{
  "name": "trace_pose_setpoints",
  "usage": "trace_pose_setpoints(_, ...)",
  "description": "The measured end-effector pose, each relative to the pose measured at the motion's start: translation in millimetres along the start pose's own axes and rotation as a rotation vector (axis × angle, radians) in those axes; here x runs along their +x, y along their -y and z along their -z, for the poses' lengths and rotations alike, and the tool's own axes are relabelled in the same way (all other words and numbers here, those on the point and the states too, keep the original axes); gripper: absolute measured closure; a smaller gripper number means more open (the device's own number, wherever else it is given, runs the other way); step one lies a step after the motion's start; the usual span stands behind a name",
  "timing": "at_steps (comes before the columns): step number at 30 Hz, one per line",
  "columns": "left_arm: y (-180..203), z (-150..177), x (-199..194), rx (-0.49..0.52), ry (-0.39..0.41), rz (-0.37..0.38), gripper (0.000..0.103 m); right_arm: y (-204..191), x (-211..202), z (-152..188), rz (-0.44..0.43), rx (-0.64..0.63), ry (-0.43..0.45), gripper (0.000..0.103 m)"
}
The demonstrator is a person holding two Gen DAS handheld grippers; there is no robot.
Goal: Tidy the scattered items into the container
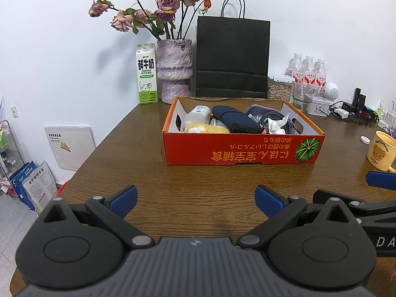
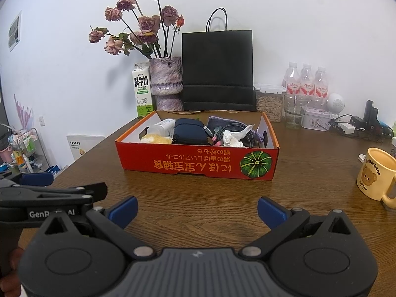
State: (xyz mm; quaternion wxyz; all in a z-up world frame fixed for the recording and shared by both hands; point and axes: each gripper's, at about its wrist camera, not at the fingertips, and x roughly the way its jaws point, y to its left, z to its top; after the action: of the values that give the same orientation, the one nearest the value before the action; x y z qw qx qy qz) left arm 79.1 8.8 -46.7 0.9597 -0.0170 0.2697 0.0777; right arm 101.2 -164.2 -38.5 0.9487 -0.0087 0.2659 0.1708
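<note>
A red cardboard box (image 1: pixel 242 149) (image 2: pixel 198 160) stands on the wooden table ahead of both grippers. Inside lie a white bottle (image 1: pixel 198 115), a yellow sponge-like item (image 1: pixel 206 128), a dark blue pouch (image 1: pixel 235 120) (image 2: pixel 189 131), a braided cable (image 2: pixel 235 128), purple cloth (image 1: pixel 262 110) and crumpled tissue (image 1: pixel 276 125) (image 2: pixel 232 138). My left gripper (image 1: pixel 195 201) is open and empty, held back from the box. My right gripper (image 2: pixel 196 212) is open and empty, level with it; each shows at the edge of the other's view.
A yellow bear mug (image 2: pixel 376 173) (image 1: pixel 382 151) stands to the right. Behind the box are a milk carton (image 1: pixel 146 74), a vase of dried roses (image 1: pixel 174 69), a black paper bag (image 1: pixel 232 59), water bottles (image 1: pixel 308 70), jars and cables (image 2: pixel 351 126). The table's left edge (image 1: pixel 99 148) drops to the floor.
</note>
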Motion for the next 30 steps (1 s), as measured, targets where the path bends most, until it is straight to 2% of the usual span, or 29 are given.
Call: trace_pose_setpoints(30,-1.0,2.3,-0.6,0.01,-0.001,-0.008,0.0,2.1,0.5,3.4,0.001,0.003,-0.004,0.0)
